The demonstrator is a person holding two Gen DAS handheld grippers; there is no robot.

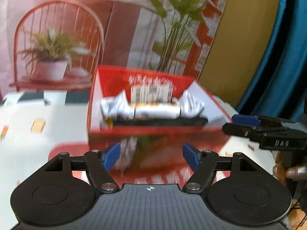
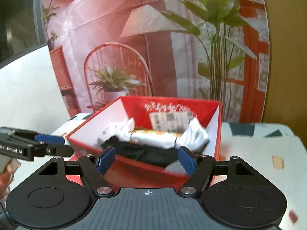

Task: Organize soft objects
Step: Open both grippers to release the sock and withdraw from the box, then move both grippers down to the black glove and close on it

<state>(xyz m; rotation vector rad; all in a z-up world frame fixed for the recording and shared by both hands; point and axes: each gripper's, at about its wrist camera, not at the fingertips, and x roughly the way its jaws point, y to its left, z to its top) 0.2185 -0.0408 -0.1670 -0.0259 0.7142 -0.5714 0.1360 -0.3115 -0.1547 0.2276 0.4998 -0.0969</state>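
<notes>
An open red box (image 1: 107, 80) with white inner walls stands on the table; it also shows in the right wrist view (image 2: 214, 130). Inside lie a white soft bundle (image 1: 153, 108) with an orange band, seen again (image 2: 157, 136), and a dark cloth (image 1: 159, 121) (image 2: 145, 152) in front of it. A white label (image 1: 151, 94) is on the box's back wall. My left gripper (image 1: 151, 158) is open and empty just before the box's front wall. My right gripper (image 2: 146, 160) is open and empty at the box's near rim. Each gripper shows side-on in the other view (image 1: 245, 124) (image 2: 49, 143).
A printed backdrop (image 2: 134, 38) with a chair, lamp and plants stands behind the box. The table has a white patterned cover (image 1: 38, 118). A blue curtain (image 1: 278, 57) hangs at the right in the left wrist view. A hand (image 1: 291, 170) holds the right gripper.
</notes>
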